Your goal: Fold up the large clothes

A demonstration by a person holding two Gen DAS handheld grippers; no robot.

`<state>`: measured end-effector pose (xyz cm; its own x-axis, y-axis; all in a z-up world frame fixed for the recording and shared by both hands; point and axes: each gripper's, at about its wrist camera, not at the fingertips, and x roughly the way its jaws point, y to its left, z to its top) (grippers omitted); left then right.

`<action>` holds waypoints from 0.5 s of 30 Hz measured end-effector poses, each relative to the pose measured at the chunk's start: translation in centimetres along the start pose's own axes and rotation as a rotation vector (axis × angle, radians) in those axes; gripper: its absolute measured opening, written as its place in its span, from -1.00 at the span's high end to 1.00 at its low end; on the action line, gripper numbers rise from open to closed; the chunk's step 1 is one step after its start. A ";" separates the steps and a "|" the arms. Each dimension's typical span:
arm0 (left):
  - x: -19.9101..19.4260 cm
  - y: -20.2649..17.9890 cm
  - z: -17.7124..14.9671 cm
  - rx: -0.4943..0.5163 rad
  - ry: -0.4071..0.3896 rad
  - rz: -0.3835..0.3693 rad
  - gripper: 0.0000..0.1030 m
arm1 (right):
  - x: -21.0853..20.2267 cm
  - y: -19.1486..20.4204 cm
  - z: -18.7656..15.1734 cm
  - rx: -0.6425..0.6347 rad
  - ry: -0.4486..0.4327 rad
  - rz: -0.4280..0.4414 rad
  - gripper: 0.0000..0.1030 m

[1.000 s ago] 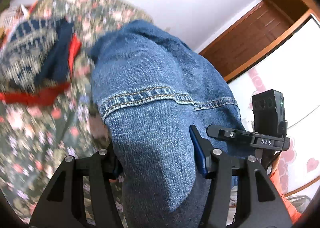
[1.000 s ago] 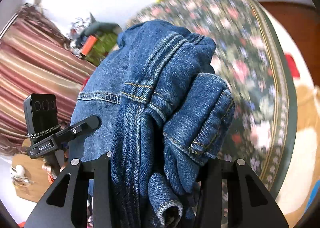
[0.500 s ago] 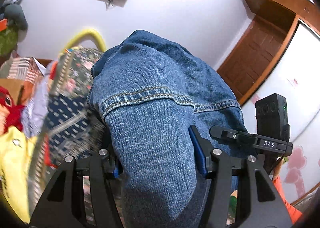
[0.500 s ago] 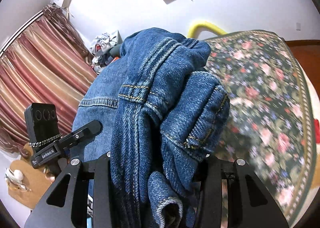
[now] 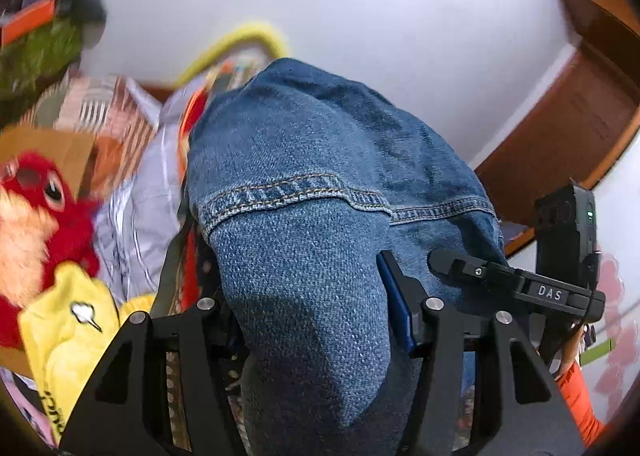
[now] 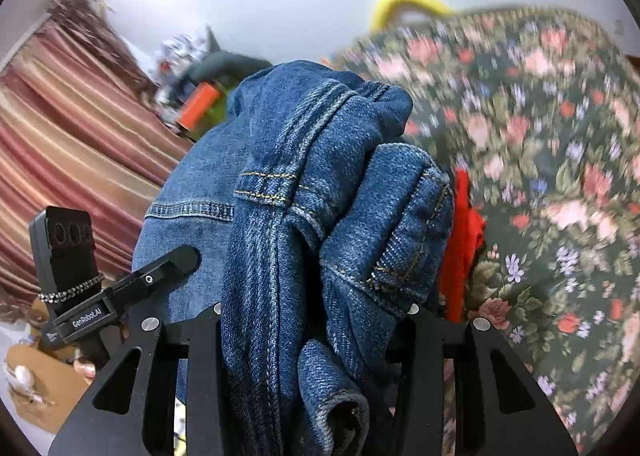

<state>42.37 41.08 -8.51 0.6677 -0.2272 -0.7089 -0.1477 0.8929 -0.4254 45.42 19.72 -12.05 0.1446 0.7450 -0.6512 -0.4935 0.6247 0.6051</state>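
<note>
Two grippers clamp one bundled denim garment (image 5: 312, 240): left gripper (image 5: 316, 320) grips a thick fold, right gripper (image 6: 316, 320) a bunched seam. Denim likely handles heavy and stiff; seams offer firm holds. Beyond, floral bedspread (image 6: 540, 160), red plush toy (image 5: 36, 208).

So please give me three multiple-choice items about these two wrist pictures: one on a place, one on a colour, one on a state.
1. In the left wrist view, where is the red plush toy?
A. left of the jeans
B. on top of the jeans
C. right of the jeans

2. Which ground colour has the floral bedspread?
A. white
B. dark green
C. yellow

3. How is the right gripper?
A. open, holding nothing
B. shut on the jeans
C. out of view

Key:
1 A: it sits at the left edge, the jeans in the middle.
2 B: pink roses on dark green.
3 B: bunched denim fills its jaws.
</note>
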 end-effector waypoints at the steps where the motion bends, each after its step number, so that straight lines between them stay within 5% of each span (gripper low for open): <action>1: 1.9 1.2 -0.5 -0.020 0.034 0.015 -0.14 | 1.6 -1.2 -0.4 0.011 0.028 -0.023 0.27; 5: 6.1 3.7 -3.0 -0.028 0.082 0.054 -0.35 | 3.9 -4.0 -1.4 0.079 0.088 -0.015 0.24; 9: 5.4 3.6 -3.4 -0.036 0.078 0.032 -0.44 | 2.4 -3.5 -1.6 0.050 0.097 -0.027 0.16; 15: 3.7 1.4 -4.2 0.055 0.075 0.196 -0.51 | 0.2 -1.7 -3.4 -0.021 0.081 -0.183 0.07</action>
<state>41.59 39.87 -14.08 0.5731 -0.0734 -0.8162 -0.2285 0.9422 -0.2451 43.36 18.02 -14.71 0.1646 0.5975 -0.7848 -0.4835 0.7424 0.4638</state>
